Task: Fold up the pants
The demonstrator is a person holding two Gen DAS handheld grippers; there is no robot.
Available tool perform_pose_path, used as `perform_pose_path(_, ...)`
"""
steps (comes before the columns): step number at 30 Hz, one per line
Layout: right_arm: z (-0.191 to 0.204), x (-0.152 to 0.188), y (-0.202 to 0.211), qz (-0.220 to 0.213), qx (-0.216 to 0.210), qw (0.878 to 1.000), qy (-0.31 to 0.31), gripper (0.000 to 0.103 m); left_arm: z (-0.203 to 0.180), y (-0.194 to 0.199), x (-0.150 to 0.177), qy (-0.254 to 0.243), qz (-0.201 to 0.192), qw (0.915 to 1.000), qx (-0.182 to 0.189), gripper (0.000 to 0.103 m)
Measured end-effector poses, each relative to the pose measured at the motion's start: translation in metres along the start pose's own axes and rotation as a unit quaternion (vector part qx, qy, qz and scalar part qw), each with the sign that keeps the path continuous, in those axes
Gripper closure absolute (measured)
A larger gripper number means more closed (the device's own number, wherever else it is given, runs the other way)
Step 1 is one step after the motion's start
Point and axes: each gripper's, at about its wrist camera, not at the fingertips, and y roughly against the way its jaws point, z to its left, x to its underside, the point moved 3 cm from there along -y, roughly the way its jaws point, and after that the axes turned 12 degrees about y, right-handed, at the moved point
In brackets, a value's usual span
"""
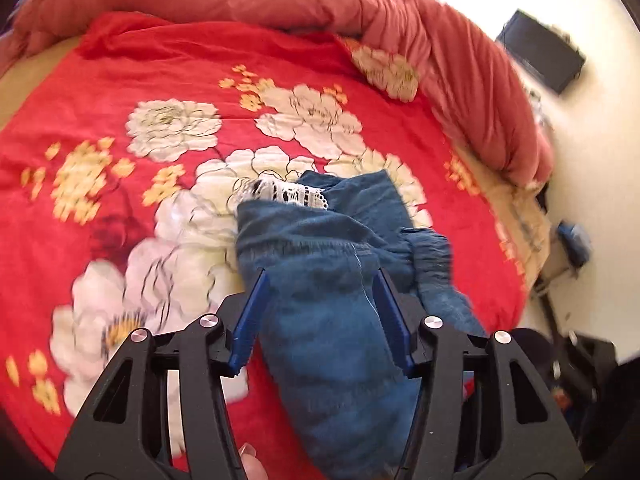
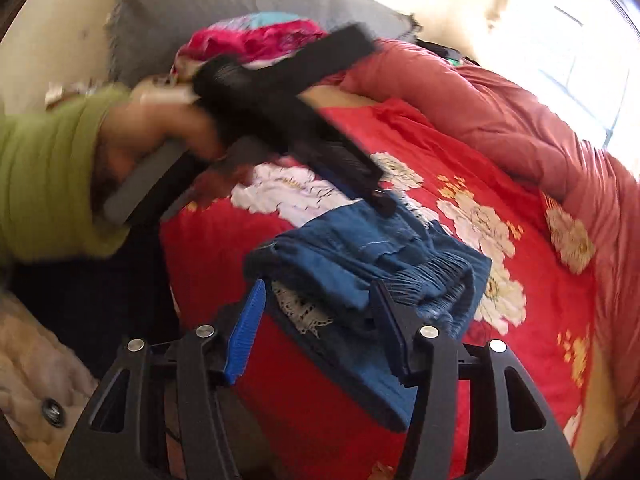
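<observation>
Blue pants (image 1: 328, 256) with a white lace trim (image 1: 288, 192) lie bunched on a red floral bedspread (image 1: 120, 128). My left gripper (image 1: 320, 280) is open, its blue pads on either side of the pants fabric. In the right wrist view the pants (image 2: 360, 256) lie folded in layers, lace trim (image 2: 304, 308) showing at the near edge. My right gripper (image 2: 320, 292) is open over the near edge of the pants. The left gripper (image 2: 380, 196), held by a hand in a green sleeve, reaches the far edge of the pants.
A rolled salmon-red quilt (image 1: 460, 64) lies along the far and right side of the bed. A grey pillow (image 2: 224, 4) and a pink cloth pile (image 2: 256, 40) sit at the headboard end. The floor (image 1: 592, 160) with a dark box lies beyond the bed's right edge.
</observation>
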Motion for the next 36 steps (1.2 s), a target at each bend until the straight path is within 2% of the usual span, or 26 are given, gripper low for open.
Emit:
perform_pose_path(2,0.006,-0.002,-0.012,0.015,0.009,1.000,0.021,0.051,-0.003,-0.017,-0.007,-0.018,0.007,0.9996,-0.021,0.059)
perform_pose_path(5,0.007,-0.006,-0.029,0.028,0.041,0.997,0.053,0.052,0.000,-0.030,-0.008,-0.022,0.013,0.9993,-0.028,0.059)
perform_pose_path(6,0.007,-0.007,-0.034,0.027,0.050,0.997,0.058,0.064,0.000,-0.033,-0.006,-0.027,0.014,0.9991,-0.031,0.059)
perform_pose_path(7,0.007,-0.007,-0.040,0.024,0.050,0.996,0.063,0.085,0.000,-0.034,-0.005,-0.031,0.013,0.9988,-0.035,0.059)
perform_pose_path(10,0.013,-0.002,-0.042,0.021,0.009,0.998,0.063,0.100,0.003,-0.033,-0.005,-0.034,0.009,0.9988,-0.035,0.059)
perform_pose_path(13,0.016,0.008,-0.035,0.027,-0.028,0.998,0.055,0.100,0.004,-0.032,-0.006,-0.032,0.007,0.9988,-0.035,0.059)
perform_pose_path(17,0.017,0.025,-0.056,0.077,-0.053,0.995,0.028,0.099,0.001,-0.032,-0.004,-0.041,0.001,0.9983,-0.042,0.059)
perform_pose_path(18,0.016,0.024,-0.055,0.074,-0.061,0.995,0.020,0.095,0.001,-0.031,-0.003,-0.042,-0.002,0.9982,-0.043,0.059)
perform_pose_path(20,0.012,0.023,-0.052,0.063,-0.072,0.995,0.006,0.094,0.001,-0.029,-0.002,-0.040,-0.007,0.9982,-0.043,0.059)
perform_pose_path(22,0.006,0.024,-0.049,0.054,-0.084,0.995,-0.013,0.085,0.003,-0.027,-0.002,-0.034,-0.010,0.9985,-0.041,0.059)
perform_pose_path(23,0.003,0.023,-0.044,0.043,-0.092,0.994,-0.028,0.082,0.004,-0.026,-0.002,-0.031,-0.011,0.9986,-0.040,0.059)
perform_pose_path(25,-0.005,0.019,-0.029,0.007,-0.107,0.993,-0.057,0.068,0.005,-0.025,-0.002,-0.032,-0.015,0.9985,-0.043,0.059)
perform_pose_path(27,-0.016,0.018,-0.017,-0.028,-0.109,0.990,-0.086,0.060,0.004,-0.021,-0.001,-0.037,-0.022,0.9980,-0.046,0.059)
perform_pose_path(31,-0.056,0.026,0.002,-0.082,-0.083,0.976,-0.184,0.039,0.000,-0.013,0.000,-0.043,-0.037,0.9974,-0.045,0.059)
perform_pose_path(34,-0.085,0.038,0.003,-0.083,-0.039,0.965,-0.247,0.026,-0.002,-0.007,0.001,-0.049,-0.048,0.9965,-0.049,0.058)
perform_pose_path(36,-0.099,0.051,0.001,-0.077,-0.023,0.954,-0.287,0.026,-0.002,-0.004,0.002,-0.052,-0.053,0.9960,-0.051,0.052)
